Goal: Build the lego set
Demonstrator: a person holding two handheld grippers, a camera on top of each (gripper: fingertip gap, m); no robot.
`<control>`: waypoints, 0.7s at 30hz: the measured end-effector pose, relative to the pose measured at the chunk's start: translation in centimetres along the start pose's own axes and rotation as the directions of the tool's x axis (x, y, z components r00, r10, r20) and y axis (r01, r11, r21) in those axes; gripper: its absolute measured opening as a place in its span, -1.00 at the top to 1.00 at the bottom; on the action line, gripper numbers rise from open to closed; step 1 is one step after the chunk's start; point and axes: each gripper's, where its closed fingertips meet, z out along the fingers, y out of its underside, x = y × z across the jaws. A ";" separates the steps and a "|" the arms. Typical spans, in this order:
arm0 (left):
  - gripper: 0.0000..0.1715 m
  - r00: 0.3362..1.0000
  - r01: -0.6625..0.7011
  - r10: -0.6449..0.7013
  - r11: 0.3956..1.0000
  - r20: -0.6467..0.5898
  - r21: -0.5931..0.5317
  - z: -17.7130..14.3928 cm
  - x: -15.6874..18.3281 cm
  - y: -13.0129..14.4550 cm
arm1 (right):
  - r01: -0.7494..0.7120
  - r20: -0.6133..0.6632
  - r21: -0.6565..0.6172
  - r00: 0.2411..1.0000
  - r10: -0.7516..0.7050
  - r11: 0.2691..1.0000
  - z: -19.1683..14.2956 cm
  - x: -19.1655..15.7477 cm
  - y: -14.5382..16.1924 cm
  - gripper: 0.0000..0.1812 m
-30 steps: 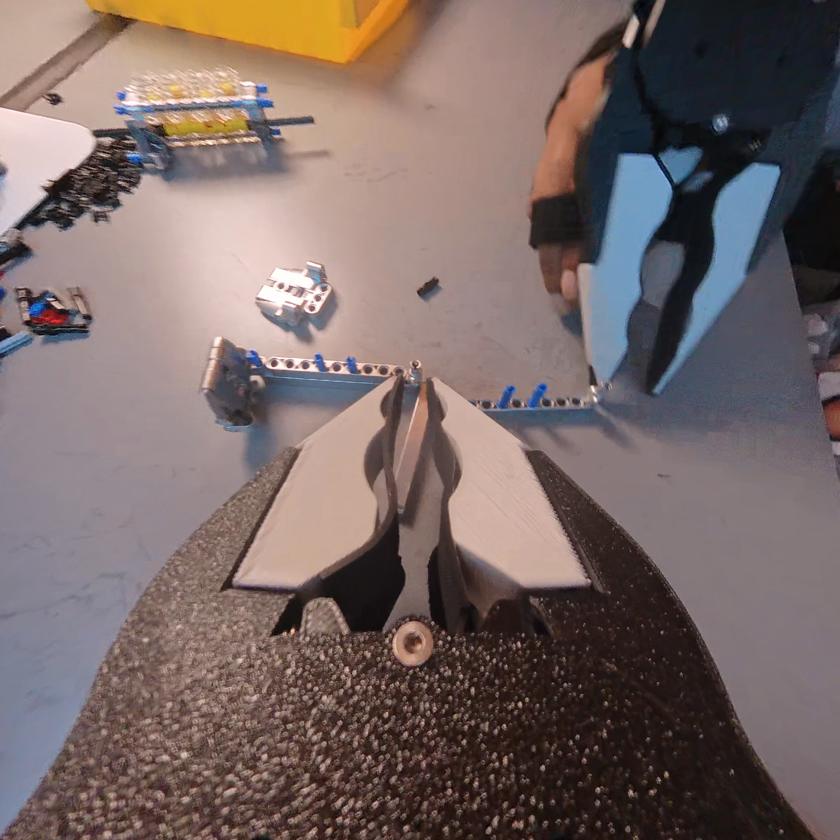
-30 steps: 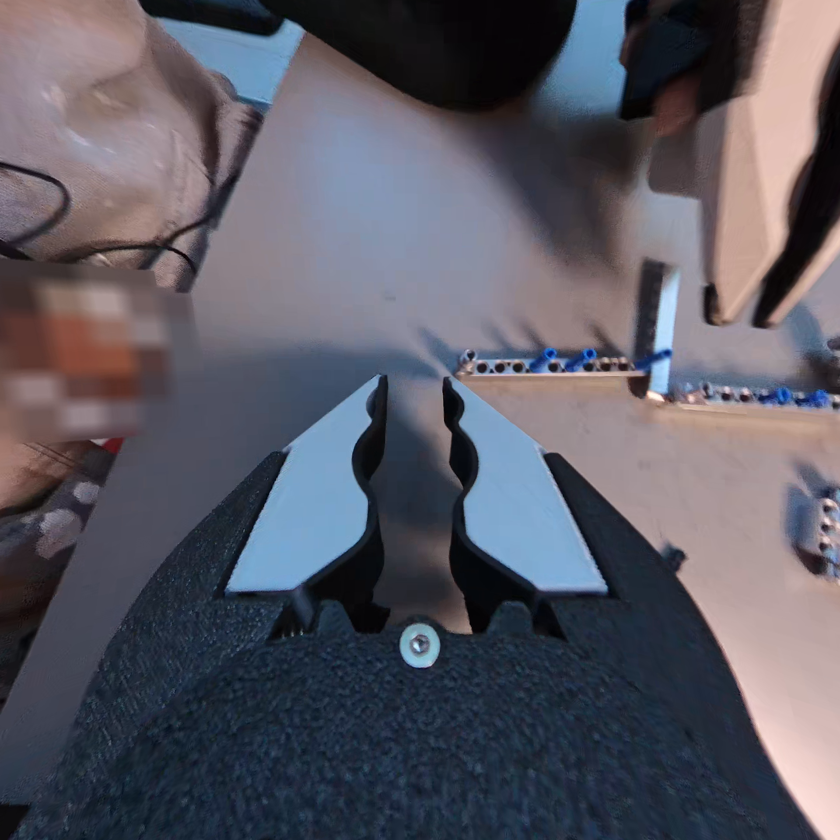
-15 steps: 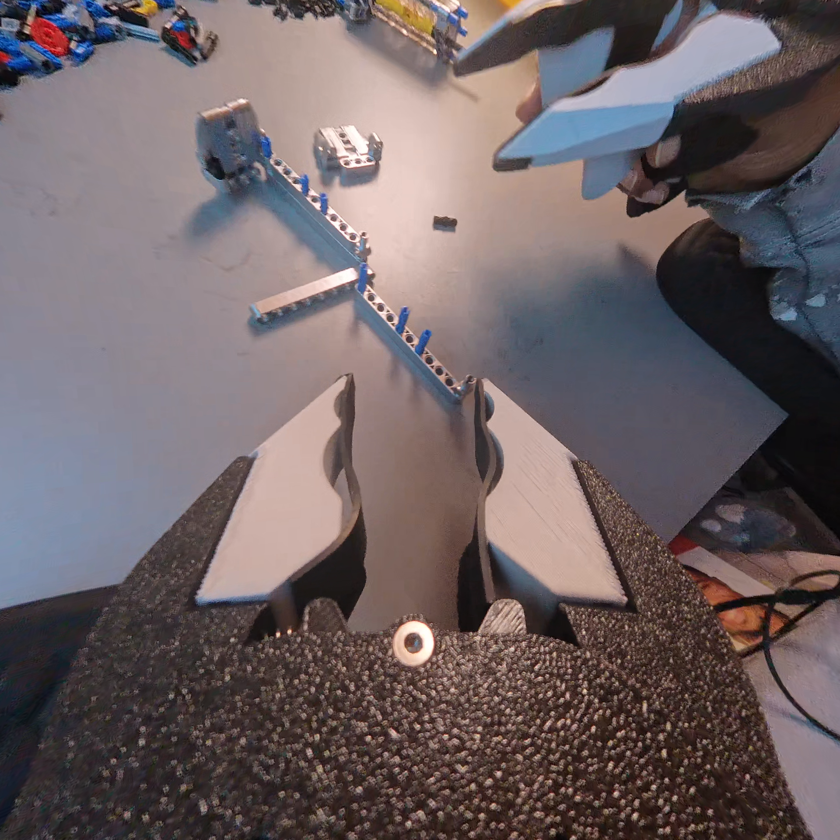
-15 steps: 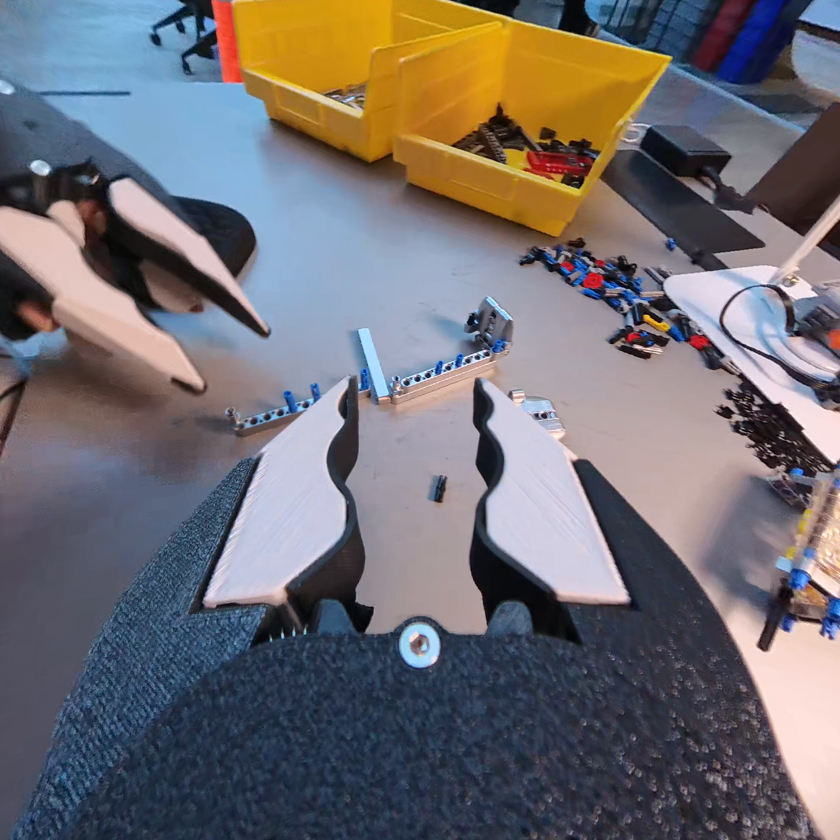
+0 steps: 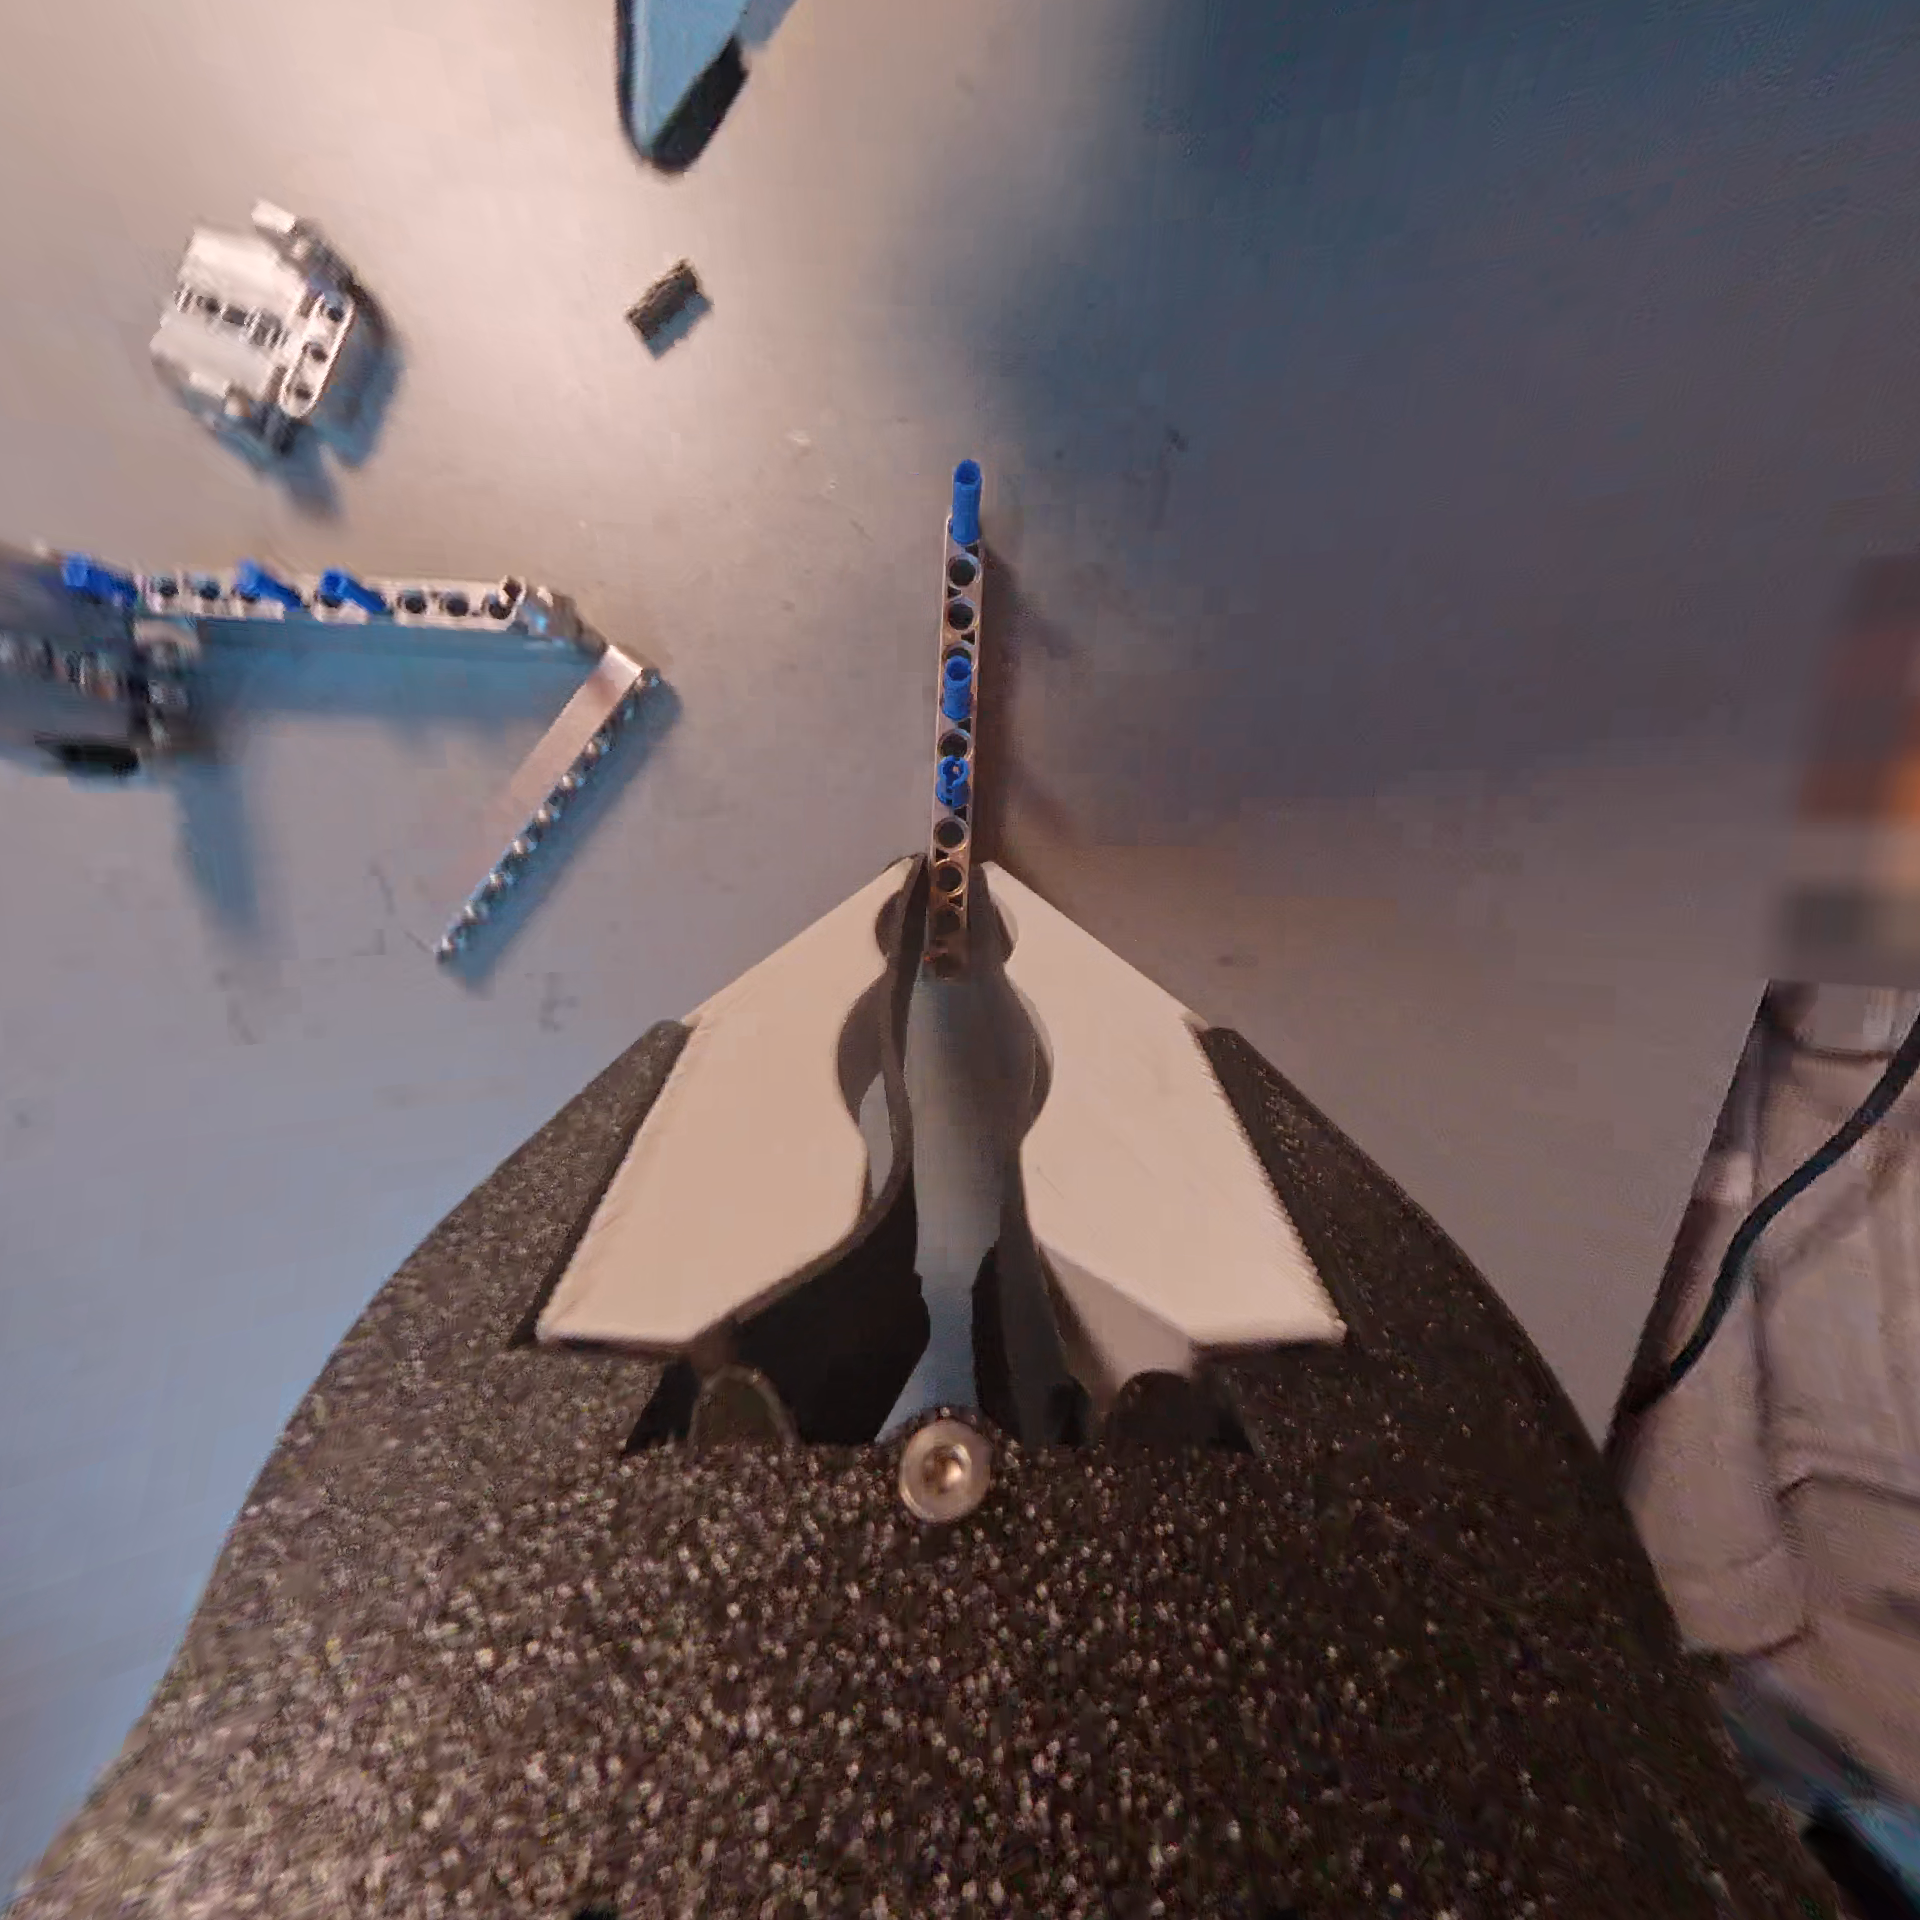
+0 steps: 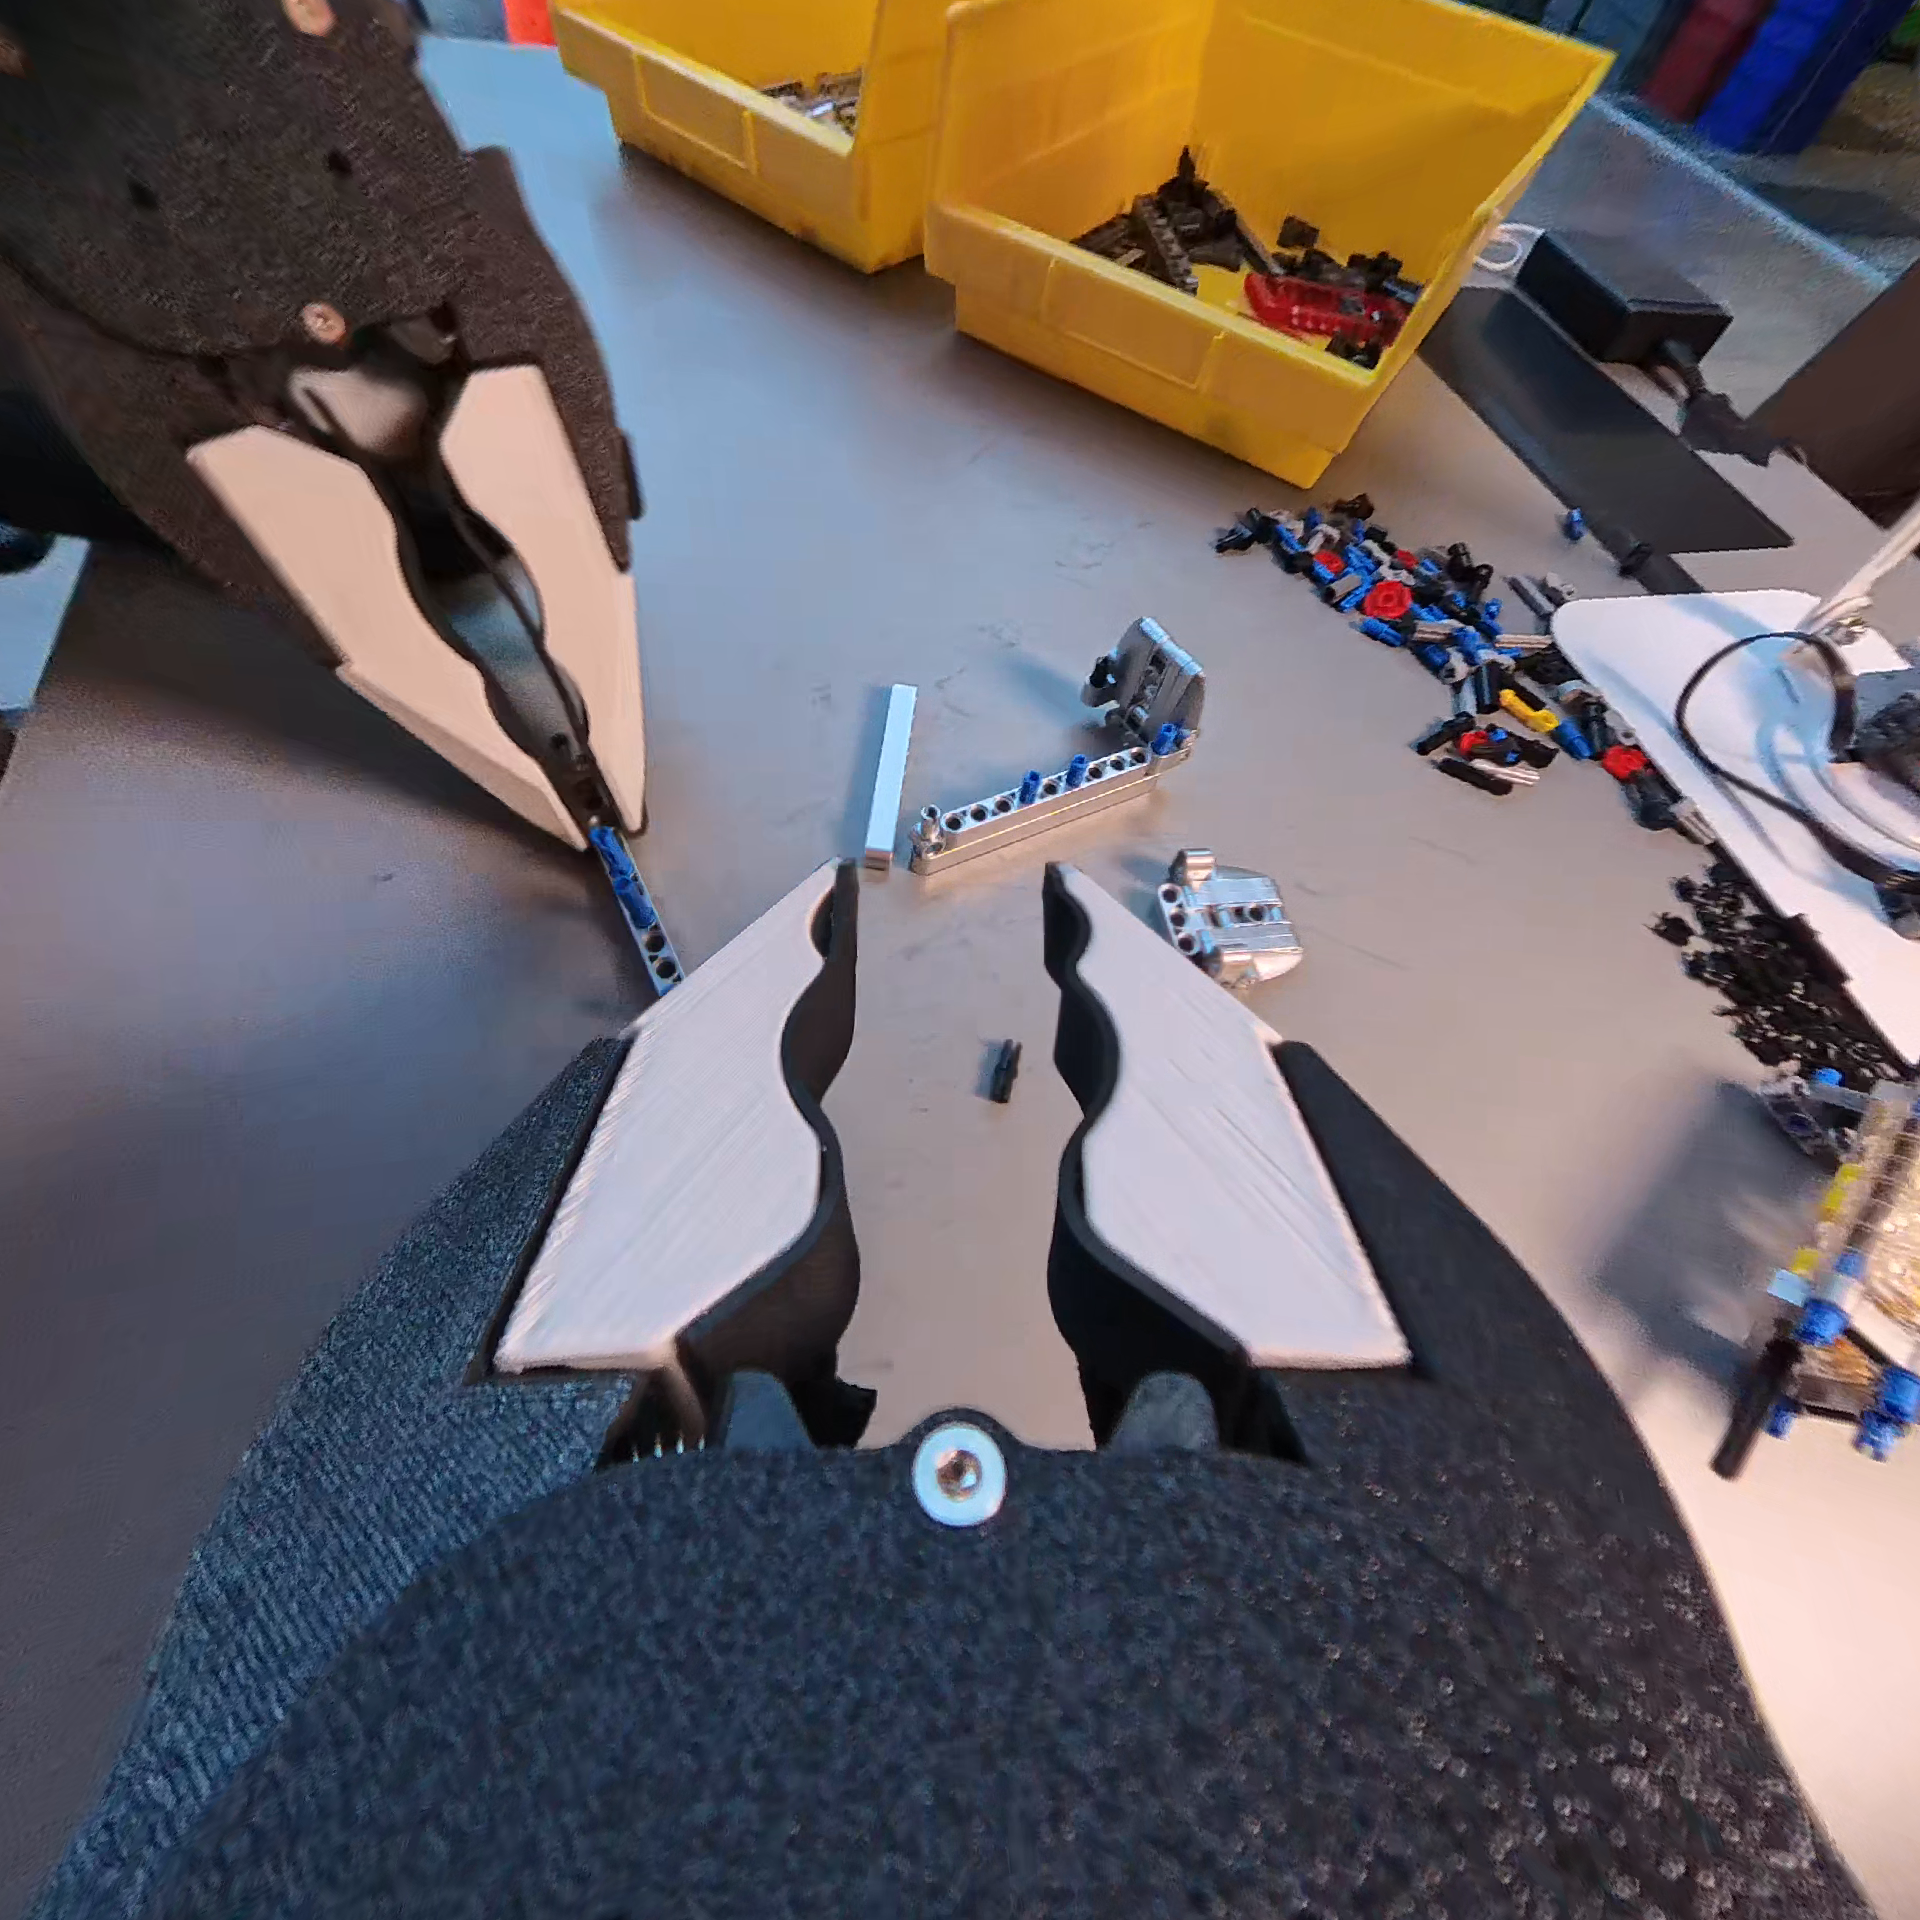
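Observation:
My left gripper [image 5: 951,868] is shut on one end of a thin grey beam with blue pins [image 5: 958,686]; the beam juts forward from the fingertips over the grey table. The right wrist view shows the same grip at upper left, with the beam [image 6: 644,925] sticking out of the closed fingertips [image 6: 608,790]. My right gripper [image 6: 945,873] is open and holds nothing; a small black pin [image 6: 1003,1070] lies on the table between its fingers. Just ahead of it lie a plain grey beam [image 6: 891,769] and a grey beam with blue pins and an end block [image 6: 1039,810].
A grey connector block [image 6: 1231,925] lies to the right. Two yellow bins [image 6: 1195,208] stand at the back. A heap of small parts [image 6: 1455,644], a white board [image 6: 1714,707] and a built model [image 6: 1860,1299] are at right. A person's clothing [image 5: 1766,1351] is near the table edge. The left gripper's tips are roughly 12 cm from the right gripper's. The grey connector block [image 6: 1231,925] is about 9 cm from my right fingertips. Look for it in the left wrist view [image 5: 244,296] too.
My left gripper was open beside the beam's end half a second ago and has since shut on it. The beam now lies apart from the other beams. My right gripper's fingers have narrowed a little.

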 end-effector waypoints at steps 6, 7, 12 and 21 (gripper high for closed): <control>0.72 0.968 -0.049 0.070 0.995 -0.241 0.092 -0.3 -1.5 0.0 | 0.055 0.036 -0.079 0.998 -0.053 0.995 1.2 -1.1 1.8 0.60; 0.70 0.967 -0.030 0.062 0.991 -0.246 0.133 -0.9 -1.7 0.0 | 0.066 0.040 -0.078 0.997 -0.063 0.995 1.1 -1.2 1.7 0.60; 0.71 0.992 0.122 -0.108 0.928 -0.059 0.352 -3.3 -8.9 -0.3 | 0.085 0.215 -0.074 0.974 -0.067 0.994 0.6 -4.0 1.5 0.59; 0.93 0.997 0.006 0.010 0.975 -0.072 0.221 0.0 -9.2 1.0 | 0.088 0.321 -0.152 0.946 -0.035 0.984 0.8 -5.8 3.5 0.58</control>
